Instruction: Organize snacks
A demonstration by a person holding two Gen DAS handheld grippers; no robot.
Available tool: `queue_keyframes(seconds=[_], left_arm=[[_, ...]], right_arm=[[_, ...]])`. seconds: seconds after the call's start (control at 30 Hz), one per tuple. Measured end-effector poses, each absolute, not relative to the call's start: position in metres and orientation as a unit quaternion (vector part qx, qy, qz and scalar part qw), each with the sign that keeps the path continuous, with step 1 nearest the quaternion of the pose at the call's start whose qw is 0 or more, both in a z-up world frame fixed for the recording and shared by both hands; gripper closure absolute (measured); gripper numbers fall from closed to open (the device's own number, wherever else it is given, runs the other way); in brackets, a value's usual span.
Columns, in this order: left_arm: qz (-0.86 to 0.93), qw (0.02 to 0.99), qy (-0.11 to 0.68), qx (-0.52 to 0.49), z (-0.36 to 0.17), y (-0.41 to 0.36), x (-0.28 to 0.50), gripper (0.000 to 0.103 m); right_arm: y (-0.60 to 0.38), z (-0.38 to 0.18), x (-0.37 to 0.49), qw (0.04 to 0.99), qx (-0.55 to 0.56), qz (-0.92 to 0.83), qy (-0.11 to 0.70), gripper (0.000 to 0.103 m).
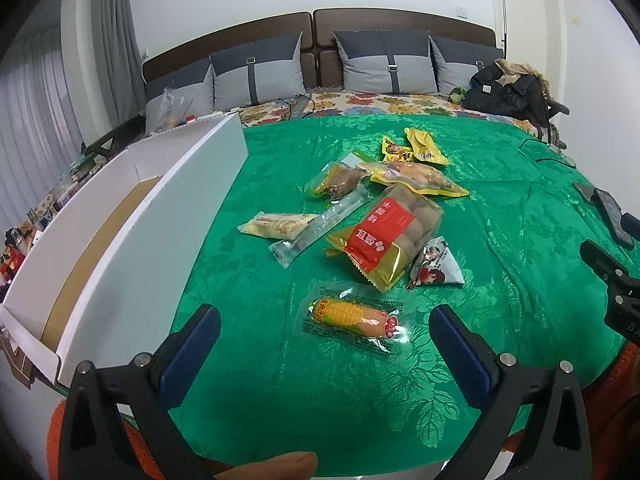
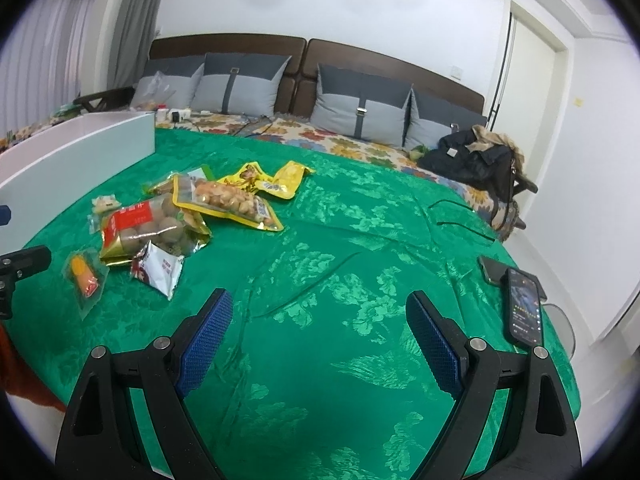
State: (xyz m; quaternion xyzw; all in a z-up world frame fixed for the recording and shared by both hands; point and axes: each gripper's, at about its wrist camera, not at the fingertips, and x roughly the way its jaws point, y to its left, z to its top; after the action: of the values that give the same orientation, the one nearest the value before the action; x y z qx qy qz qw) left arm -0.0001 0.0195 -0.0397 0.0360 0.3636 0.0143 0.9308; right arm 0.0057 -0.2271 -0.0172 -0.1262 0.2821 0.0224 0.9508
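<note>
the left gripper hangs over the near edge of the green tabletop with its jaws spread wide and empty, and the corn packet lies flat between and just ahead of its blue pads. the remaining snacks sit in a loose heap beyond it: the red-and-gold bag of round pieces, the small triangular pouch touching it, the long clear stick pack, and the yellow pouches farthest back. the white box stands open to the left, apparently empty, so the sorting looks barely begun. the likely step is taking the corn: come down so the pads straddle the firm cob rather than the slack clear film, which would probably slip, then close gently and carry it left over the box wall. the right gripper also has its jaws wide with nothing in them, above bare cloth well clear of the heap, with a phone at the right edge.
</note>
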Motion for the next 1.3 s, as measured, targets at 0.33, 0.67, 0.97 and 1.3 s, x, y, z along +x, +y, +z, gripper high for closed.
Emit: queue_keyframes(seconds=[0.33, 0.67, 0.97, 1.3], left_arm=[[0.017, 0.928, 0.370, 0.034, -0.047, 0.024, 0.001, 0.000], [0.018, 0.926, 0.375, 0.034, -0.052, 0.026, 0.002, 0.000], [0.017, 0.926, 0.375, 0.033, -0.052, 0.027, 0.003, 0.000], [0.013, 0.916, 0.399, 0.029, -0.066, 0.027, 0.009, 0.000]], right_arm=[[-0.222, -0.022, 0.008, 0.948, -0.131, 0.029, 0.288, 0.012], [-0.221, -0.024, 0.010, 0.947, -0.130, 0.030, 0.291, 0.012], [-0.221, -0.023, 0.011, 0.947, -0.131, 0.030, 0.291, 0.012], [-0.222, -0.026, 0.014, 0.945, -0.127, 0.032, 0.301, 0.012]])
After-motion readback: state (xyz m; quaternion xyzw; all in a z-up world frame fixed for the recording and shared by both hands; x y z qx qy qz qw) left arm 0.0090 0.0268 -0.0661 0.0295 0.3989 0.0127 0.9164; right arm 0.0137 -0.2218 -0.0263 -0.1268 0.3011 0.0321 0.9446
